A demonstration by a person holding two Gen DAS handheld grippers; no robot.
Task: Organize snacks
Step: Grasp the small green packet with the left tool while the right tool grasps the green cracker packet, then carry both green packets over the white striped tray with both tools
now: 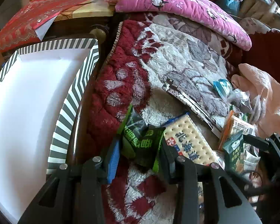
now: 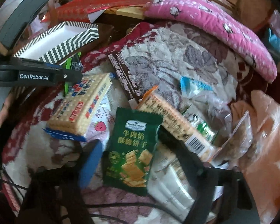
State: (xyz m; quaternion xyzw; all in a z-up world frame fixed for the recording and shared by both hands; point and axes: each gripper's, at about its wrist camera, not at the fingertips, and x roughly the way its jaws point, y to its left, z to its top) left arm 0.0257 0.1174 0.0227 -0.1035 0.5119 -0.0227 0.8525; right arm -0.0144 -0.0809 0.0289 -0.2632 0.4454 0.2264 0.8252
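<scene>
Snacks lie heaped on a plush blanket, and both grippers are in among them. Nearest, the left gripper has its pads clamped on a green packet, crumpled between them. Right beside it the cracker pack runs long-ways up and away from the fingers. Over on the right wrist view, the right gripper straddles a green biscuit bag; the bag stands lengthwise between the jaws, but blur hides whether the pads actually press on it, so I can't call that a grip. The orange cracker pack slants off just beyond the right finger. The move to come looks like a carry: the striped box sits to the left of the pile, white inside, and the left gripper is plainly the nearer one. Its near end is cut off by the frame. Far behind, a pink quilt.
</scene>
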